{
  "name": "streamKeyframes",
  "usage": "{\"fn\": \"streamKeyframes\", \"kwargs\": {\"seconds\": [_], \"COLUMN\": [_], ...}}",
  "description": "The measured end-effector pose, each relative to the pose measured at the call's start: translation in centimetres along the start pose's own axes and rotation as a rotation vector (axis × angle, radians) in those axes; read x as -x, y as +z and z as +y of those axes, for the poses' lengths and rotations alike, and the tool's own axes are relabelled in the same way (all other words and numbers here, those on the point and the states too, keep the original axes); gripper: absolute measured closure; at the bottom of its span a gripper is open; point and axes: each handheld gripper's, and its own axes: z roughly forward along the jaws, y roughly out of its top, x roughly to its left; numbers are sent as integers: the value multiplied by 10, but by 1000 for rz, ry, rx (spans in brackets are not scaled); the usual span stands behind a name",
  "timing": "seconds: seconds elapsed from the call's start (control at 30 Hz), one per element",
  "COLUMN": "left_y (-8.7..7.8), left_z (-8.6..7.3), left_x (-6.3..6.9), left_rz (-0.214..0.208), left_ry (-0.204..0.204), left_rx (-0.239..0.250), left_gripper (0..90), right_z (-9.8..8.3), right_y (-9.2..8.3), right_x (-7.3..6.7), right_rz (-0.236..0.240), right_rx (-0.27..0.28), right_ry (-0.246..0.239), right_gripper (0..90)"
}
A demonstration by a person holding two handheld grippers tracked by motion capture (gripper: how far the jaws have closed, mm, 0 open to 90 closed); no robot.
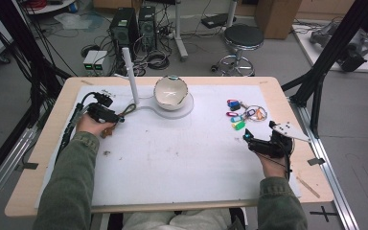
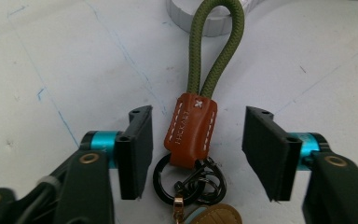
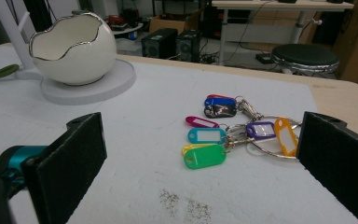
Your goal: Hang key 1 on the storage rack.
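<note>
**Keychain between our left fingers, grip not yet made**

Keychain first: its brown leather tab lies flat on the white table, between the fingers of our left gripper, with the green cord loop pointing away toward the white stand and the dark metal rings nearest us. The fingers are open, a clear gap on each side of the tab, so nothing is held yet. We judge the work to be at its start: the gripper is lined up, and closing, lifting and carrying are all left. Where the keychain should go we cannot say for sure; the peg stand and the egg-shaped bowl are the likely places.

Our left hand lies low at the table's left side, its gripper pointing toward the stand. Our right gripper rests near the right edge, fingers wide open and holding nothing, looking over the bunch of coloured key tags.
</note>
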Motion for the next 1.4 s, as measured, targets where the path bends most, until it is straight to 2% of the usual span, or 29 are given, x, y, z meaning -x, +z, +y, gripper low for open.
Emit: {"fn": "streamKeyframes", "kwargs": {"seconds": [0.07, 0.2, 0.3, 0.4, 0.47, 0.53, 0.67, 0.73, 0.83, 0.93, 1.1, 1.17, 1.33, 1.4], "left_y": [1, 4, 3, 2, 1, 0, -1, -4, -7, -11, -21, -26, -39, -44], "left_z": [-1, -3, -3, -3, -4, -3, -4, -4, -3, -3, -1, 1, 6, 9], "left_x": [-1, -4, -6, -9, -9, -9, -11, -12, -14, -15, -17, -18, -19, -20], "left_rz": [4, -7, 5, -16, -19, -20, -49, -48, -25, -34, -46, -30, -23, -36], "left_ry": [1, -6, -3, -26, -21, -22, -47, -48, -60, -72, -95, -97, -96, -106], "left_rx": [-8, -29, -27, -24, -25, -23, -21, -20, -26, -16, 1, -17, -9, -12], "left_gripper": [553, 577, 646, 689, 708, 719, 733, 737, 737, 740, 744, 746, 751, 752], "right_z": [0, 0, 0, 0, 0, 0, 0, 0, 0, 0, 0, 0, 0, 0], "right_y": [0, 0, 0, 0, 0, 0, 0, -1, 0, 0, -1, -1, 0, 0], "right_x": [1, 1, 1, 1, 1, 1, 1, 1, 2, 2, 2, 2, 1, 2], "right_rz": [-3, -4, -3, -4, -4, -5, -5, -5, -6, -3, -5, -3, 2, 6], "right_rx": [3, -1, -1, 1, 4, 3, 3, 3, 5, 4, 7, 6, 3, 0], "right_ry": [-3, 2, 2, 1, 0, 0, 1, 2, -1, -1, 0, 2, 4, 7], "right_gripper": [5, 5, 5, 5, 5, 5, 5, 5, 5, 6, 5, 6, 5, 6]}}
